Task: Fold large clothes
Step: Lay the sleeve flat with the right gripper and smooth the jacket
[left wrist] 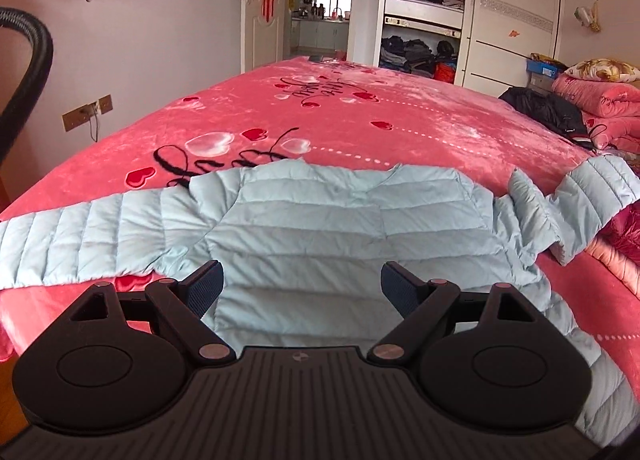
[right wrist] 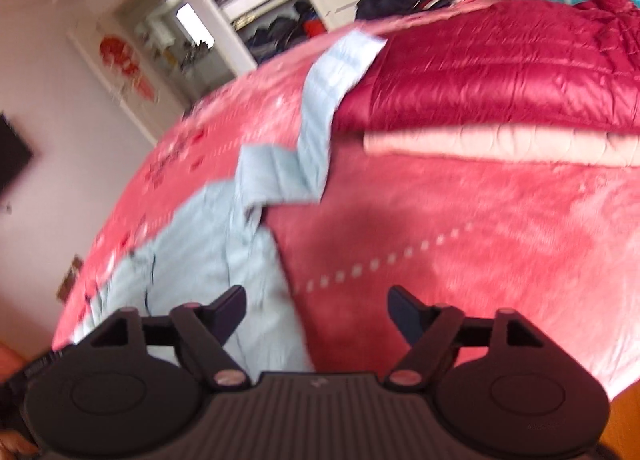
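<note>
A pale blue quilted jacket (left wrist: pixel 320 220) lies spread flat on the pink bed cover (left wrist: pixel 360 116), back side up. One sleeve stretches to the left edge and the other bends away at the right. My left gripper (left wrist: pixel 302 288) hovers open above the jacket's lower part, with nothing between its fingers. In the blurred right wrist view the same jacket (right wrist: pixel 208 252) lies at the left, its sleeve (right wrist: pixel 320 108) running up the bed. My right gripper (right wrist: pixel 316 314) stands open over the jacket's right edge and the bare pink cover (right wrist: pixel 480 240), holding nothing.
A dark red puffer coat (right wrist: pixel 500 80) lies over a folded pale pink garment (right wrist: pixel 500 146) on the right of the bed. A black garment (left wrist: pixel 548 108) and folded pink bedding (left wrist: pixel 600 100) sit at the far right. Open wardrobe shelves (left wrist: pixel 424 12) stand behind.
</note>
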Available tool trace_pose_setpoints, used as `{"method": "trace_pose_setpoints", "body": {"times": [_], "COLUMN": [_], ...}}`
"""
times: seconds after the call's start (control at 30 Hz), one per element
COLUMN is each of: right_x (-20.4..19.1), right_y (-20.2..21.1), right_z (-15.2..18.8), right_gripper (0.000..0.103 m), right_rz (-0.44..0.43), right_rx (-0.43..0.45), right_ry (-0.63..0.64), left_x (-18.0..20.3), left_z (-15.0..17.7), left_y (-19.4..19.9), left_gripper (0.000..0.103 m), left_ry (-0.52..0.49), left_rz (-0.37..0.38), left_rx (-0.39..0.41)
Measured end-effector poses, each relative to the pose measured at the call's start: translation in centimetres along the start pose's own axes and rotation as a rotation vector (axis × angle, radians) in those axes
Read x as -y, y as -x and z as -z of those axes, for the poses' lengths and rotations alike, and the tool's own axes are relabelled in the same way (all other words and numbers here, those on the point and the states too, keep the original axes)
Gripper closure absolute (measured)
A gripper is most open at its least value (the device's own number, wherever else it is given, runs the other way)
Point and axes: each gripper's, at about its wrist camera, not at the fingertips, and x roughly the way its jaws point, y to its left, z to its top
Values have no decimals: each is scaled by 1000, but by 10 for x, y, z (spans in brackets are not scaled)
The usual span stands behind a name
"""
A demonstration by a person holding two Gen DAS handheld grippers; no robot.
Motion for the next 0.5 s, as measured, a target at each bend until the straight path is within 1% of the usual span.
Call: {"method": "trace_pose_setpoints", "body": {"times": [0.07, 0.13, 0.23, 0.37, 0.43, 0.5], "right_x": [3, 4, 6, 7, 7, 9], "right_y": [-2, -7, -20, -48, -66, -81], "right_z": [-16, -33, -54, -79, -90, -99], "right_gripper": [19, 15, 15, 17, 17, 18], "right_rz": [22, 49, 51, 17, 19, 14], "right_rx": [54, 106, 159, 197, 209, 217], "right_ry": [-6, -2, 7, -7, -22, -56], "left_x": [6, 10, 9, 1, -4, -8], "left_z": [-4, -10, -14, -19, -23, -26], "left_y": [-14, -23, -41, -63, -72, -79], "left_gripper": [0, 0, 0, 0, 0, 0], "left_ry": [-6, -19, -18, -3, 1, 2], "left_rz": [12, 13, 18, 34, 45, 74], "left_rx": [20, 34, 57, 72, 77, 79]}}
